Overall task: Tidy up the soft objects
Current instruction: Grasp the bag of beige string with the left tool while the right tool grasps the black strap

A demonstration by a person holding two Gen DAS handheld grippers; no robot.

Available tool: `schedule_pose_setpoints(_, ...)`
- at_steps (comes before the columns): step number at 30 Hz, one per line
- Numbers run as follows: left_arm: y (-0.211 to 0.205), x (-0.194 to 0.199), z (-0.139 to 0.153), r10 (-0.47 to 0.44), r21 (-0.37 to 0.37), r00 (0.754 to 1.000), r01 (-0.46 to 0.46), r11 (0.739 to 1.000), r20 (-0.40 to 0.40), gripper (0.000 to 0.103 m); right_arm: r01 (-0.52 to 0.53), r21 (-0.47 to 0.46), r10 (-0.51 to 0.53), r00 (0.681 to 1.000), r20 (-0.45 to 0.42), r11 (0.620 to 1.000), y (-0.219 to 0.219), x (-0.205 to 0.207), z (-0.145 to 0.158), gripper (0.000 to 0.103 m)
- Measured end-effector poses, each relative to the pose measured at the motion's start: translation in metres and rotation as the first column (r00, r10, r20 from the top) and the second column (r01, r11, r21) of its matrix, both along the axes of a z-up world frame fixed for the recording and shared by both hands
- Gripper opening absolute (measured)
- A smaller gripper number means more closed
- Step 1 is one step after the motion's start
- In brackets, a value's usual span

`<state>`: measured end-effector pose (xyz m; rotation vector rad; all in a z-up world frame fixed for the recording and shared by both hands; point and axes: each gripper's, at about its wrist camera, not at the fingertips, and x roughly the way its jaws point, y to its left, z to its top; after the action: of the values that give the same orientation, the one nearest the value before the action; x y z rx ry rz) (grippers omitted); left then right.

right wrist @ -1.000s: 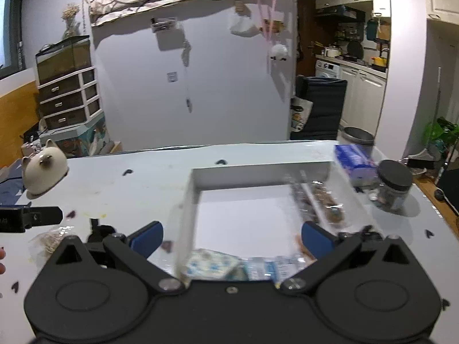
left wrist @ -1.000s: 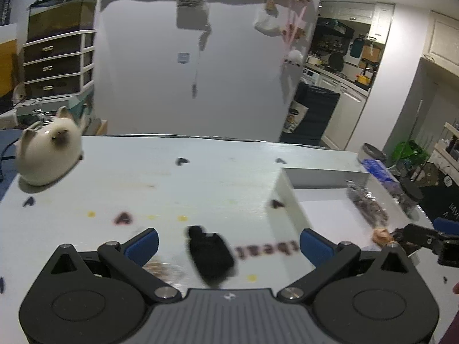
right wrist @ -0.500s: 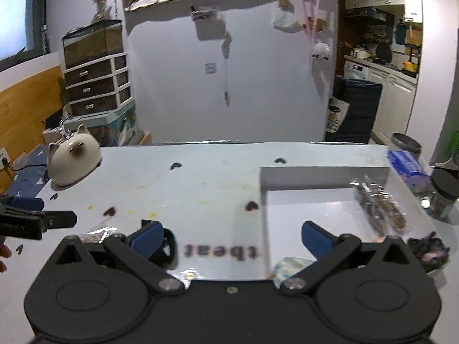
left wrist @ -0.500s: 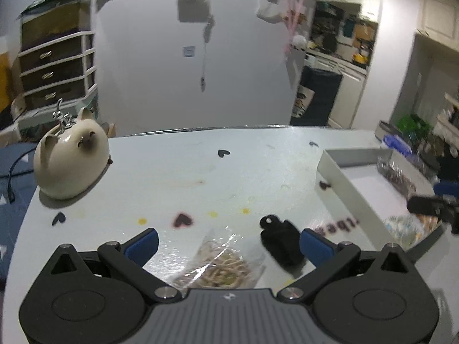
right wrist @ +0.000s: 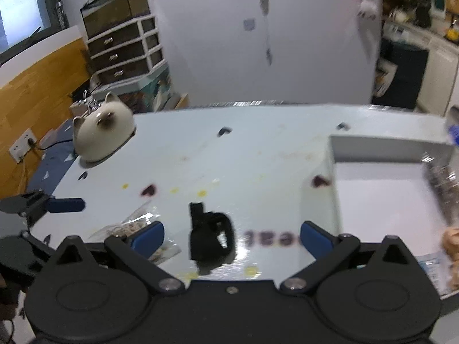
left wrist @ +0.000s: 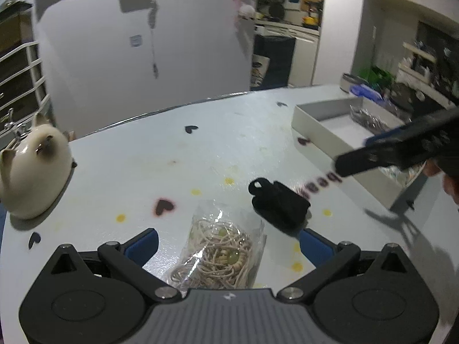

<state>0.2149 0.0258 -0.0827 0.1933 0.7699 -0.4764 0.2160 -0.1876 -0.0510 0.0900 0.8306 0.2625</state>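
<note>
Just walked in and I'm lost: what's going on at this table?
A person is sorting soft items into the white tray. Both tongs are open and empty. The left tongs frame a clear bag of cord; the right tongs frame a black strap. Both items lie on the table.

The left gripper (left wrist: 228, 245) has been swung left and brought nearer the table: a clear bag of cord (left wrist: 219, 253), only partly seen a second ago, is now framed between its wide-spread fingers, with the black pouch (left wrist: 279, 200) shifted to the right finger. The right gripper (right wrist: 232, 236) has been carried away from over the white tray (right wrist: 330, 169), which has slid to the right edge, and is now held over the black pouch, fingers apart.
</note>
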Motion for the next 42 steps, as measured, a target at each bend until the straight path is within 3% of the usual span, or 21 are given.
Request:
schedule_pose_setpoints(7, 0.001, 0.007, -0.011, -0.076, 0.046, 0.997, 0.076, 0.996, -0.008, 0.103, -0.021, 0.046, 0.026, 0.992, -0.121, 0.999, 0.014, 0.04, -0.031, 0.096)
schedule_pose_setpoints(15, -0.001, 0.018, -0.022, -0.155, 0.083, 0.987, 0.158, 0.984, -0.036, 0.103, -0.072, 0.01, 0.072, 0.97, -0.231, 0.997, 0.035, 0.076, -0.067, 0.086)
schedule_pose_setpoints(25, -0.007, 0.031, -0.035, -0.175, 0.107, 0.982, 0.181, 0.978, -0.067, 0.103, -0.137, -0.038, 0.121, 0.951, -0.286, 0.99, 0.051, 0.084, -0.082, 0.05)
schedule_pose_setpoints(28, -0.01, 0.035, -0.04, -0.187, 0.119, 0.979, 0.196, 0.973, -0.084, 0.1, -0.152, -0.041, 0.135, 0.951, -0.279, 0.988, 0.05, 0.081, -0.08, 0.034)
schedule_pose_setpoints(38, -0.013, 0.044, -0.056, -0.18, 0.186, 0.969, 0.21, 0.96, -0.169, 0.083, -0.099, -0.012, 0.091, 0.954, -0.287, 0.995, 0.036, 0.068, -0.077, 0.027)
schedule_pose_setpoints(42, -0.004, 0.044, -0.057, -0.116, 0.123, 0.976, 0.14, 0.982, -0.184, 0.069, -0.095, -0.004, 0.089, 0.955, -0.284, 0.996, 0.033, 0.059, -0.073, 0.027)
